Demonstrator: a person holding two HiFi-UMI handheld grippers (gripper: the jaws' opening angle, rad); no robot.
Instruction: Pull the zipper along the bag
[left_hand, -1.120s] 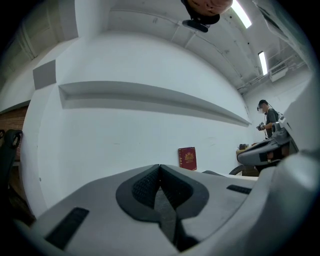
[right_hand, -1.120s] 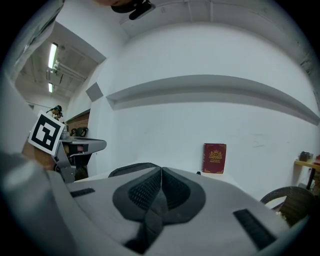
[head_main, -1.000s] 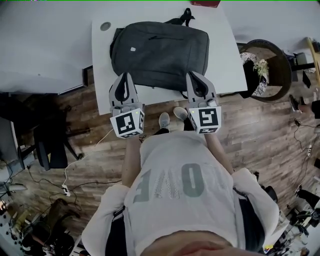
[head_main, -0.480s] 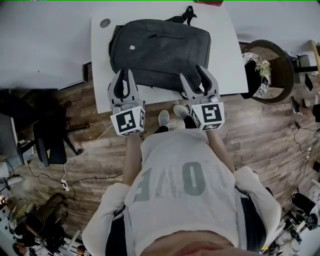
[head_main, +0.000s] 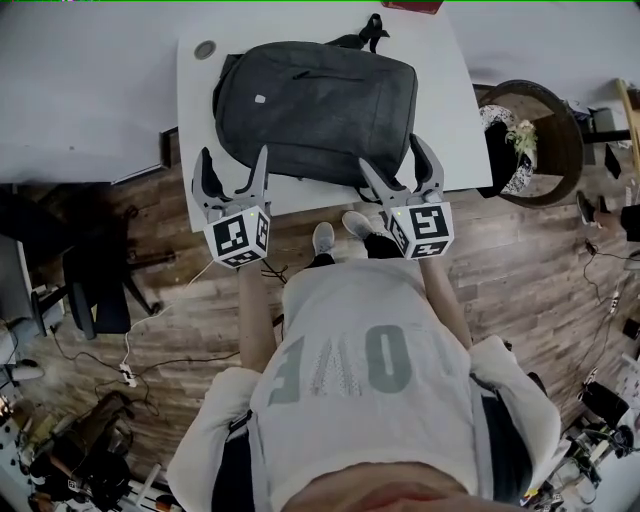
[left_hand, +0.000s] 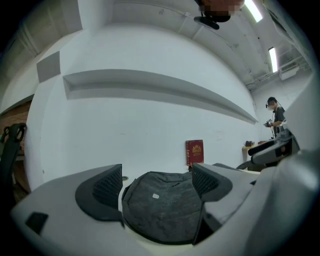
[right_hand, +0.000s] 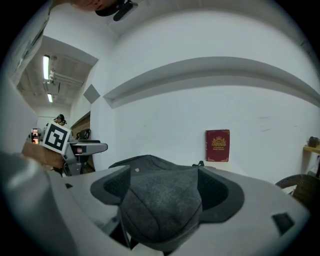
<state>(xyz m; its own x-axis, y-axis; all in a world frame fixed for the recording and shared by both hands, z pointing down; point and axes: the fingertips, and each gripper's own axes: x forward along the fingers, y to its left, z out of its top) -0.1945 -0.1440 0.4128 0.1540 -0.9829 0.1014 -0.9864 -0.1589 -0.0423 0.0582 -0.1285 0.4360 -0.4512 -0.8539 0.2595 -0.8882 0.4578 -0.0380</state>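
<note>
Jaws on both hand-held tools are opening. The left gripper (head_main: 233, 165) hangs at the near edge of the table (head_main: 445, 120) with nothing between its pads; its own view shows the bag (head_main: 315, 105) further in on the table. The right gripper (head_main: 393, 158) sits at the same edge, and the bag's near corner bulges into its gap, though the pads do not look to be pressing on it.

From where I stand, the bag looks soft and slack, probably light, with cloth that would bunch and slide across the table if tugged from one point only. I would pin the fabric beside the zipper track with one gripper and take the pull tab with the other. The tab is likely small and easy to lose from flat pads. I cannot pick out the main pull in any view.

The bag is a dark grey backpack lying flat across the middle of the table, with a small pale label (head_main: 260, 98) on its face, a short zipper line (head_main: 300, 72) above that, and a black carry handle (head_main: 368, 30) towards the table's far edge. A red book (left_hand: 194, 152) stands at that far edge.
</note>
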